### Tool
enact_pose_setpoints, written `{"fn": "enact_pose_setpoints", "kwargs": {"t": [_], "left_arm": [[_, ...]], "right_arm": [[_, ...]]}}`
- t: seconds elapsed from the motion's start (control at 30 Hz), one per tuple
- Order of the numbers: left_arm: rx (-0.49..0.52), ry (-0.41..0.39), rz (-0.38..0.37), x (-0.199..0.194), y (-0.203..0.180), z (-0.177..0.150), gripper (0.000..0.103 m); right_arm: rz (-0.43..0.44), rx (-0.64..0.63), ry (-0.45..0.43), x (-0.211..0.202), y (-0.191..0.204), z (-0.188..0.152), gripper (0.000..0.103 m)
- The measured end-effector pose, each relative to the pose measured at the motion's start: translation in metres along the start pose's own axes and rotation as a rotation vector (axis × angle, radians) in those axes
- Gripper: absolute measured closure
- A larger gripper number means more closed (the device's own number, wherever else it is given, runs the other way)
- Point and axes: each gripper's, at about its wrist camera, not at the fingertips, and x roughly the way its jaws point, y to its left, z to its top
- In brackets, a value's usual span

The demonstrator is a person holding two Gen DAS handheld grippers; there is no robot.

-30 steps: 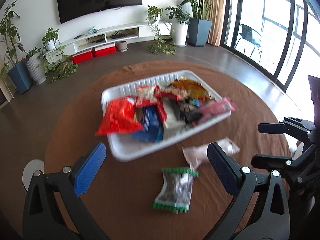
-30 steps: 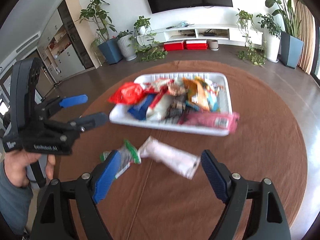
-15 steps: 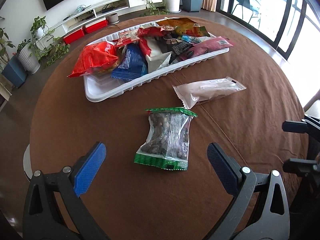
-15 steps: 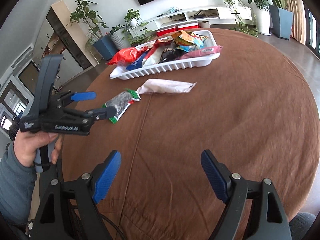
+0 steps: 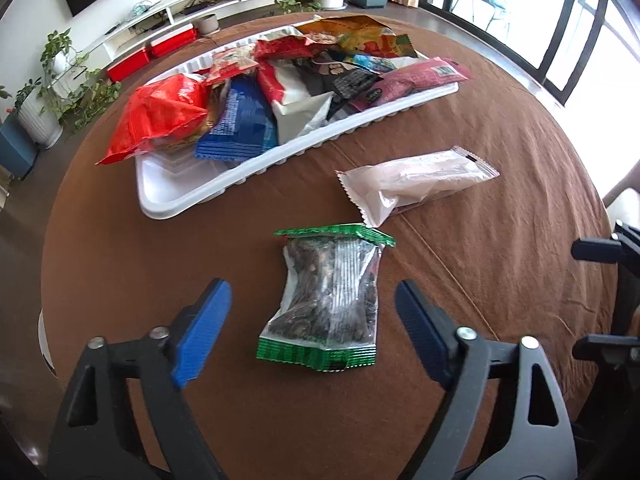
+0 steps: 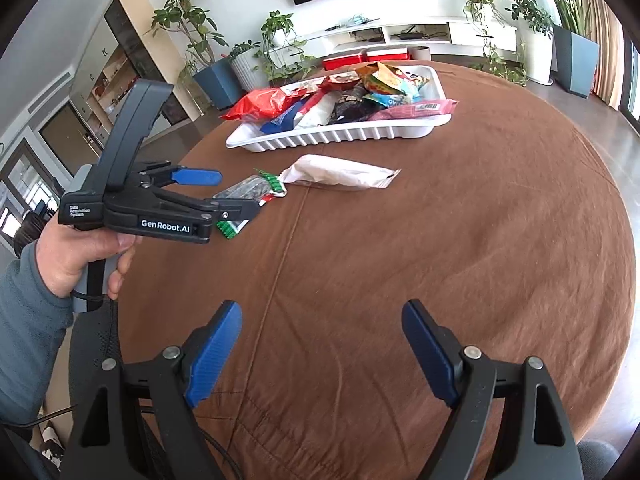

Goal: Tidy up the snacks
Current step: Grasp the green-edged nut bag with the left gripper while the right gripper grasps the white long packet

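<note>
A clear packet with green ends [image 5: 328, 300] lies on the brown tablecloth between the open fingers of my left gripper [image 5: 312, 328], which hovers just above it. The packet also shows in the right wrist view [image 6: 248, 196], partly hidden behind the left gripper [image 6: 224, 196]. A pale pink packet [image 5: 416, 184] lies just beyond it [image 6: 340, 172]. A white ribbed tray [image 5: 168, 196] holds several snack packets; it also shows in the right wrist view [image 6: 340, 140]. My right gripper [image 6: 320, 352] is open and empty over bare cloth near the table's near edge.
The round table's edge [image 6: 624, 280] curves close on the right. A red bag [image 5: 160, 116] and a dark pink packet [image 5: 420, 80] overhang the tray's rim. The right gripper's black frame [image 5: 600, 248] sits at the right of the left wrist view.
My left gripper has come down and forward over the green-ended packet, its fingers narrowing a little. My right gripper has drawn back from the snacks towards the table's near edge.
</note>
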Motion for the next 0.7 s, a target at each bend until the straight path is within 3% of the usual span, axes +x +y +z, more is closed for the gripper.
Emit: {"fn": "enact_pose_setpoints", "kwargs": {"t": [0.07, 0.33, 0.53, 0.7], "left_arm": [[0.011, 0.019, -0.009, 0.004, -0.001, 0.003, 0.039], [-0.005, 0.042, -0.038, 0.01, 0.001, 0.004, 0.041], [-0.004, 0.047, -0.046, 0.009, 0.003, 0.006, 0.061], [-0.001, 0.043, -0.056, 0.004, 0.001, 0.003, 0.07]], "right_arm": [[-0.003, 0.002, -0.001, -0.001, -0.002, 0.002, 0.019], [-0.011, 0.009, 0.017, 0.003, -0.006, 0.005, 0.019], [-0.016, -0.009, 0.016, 0.005, 0.0, 0.008, 0.019], [-0.018, -0.029, 0.021, 0.005, 0.001, 0.012, 0.019]]}}
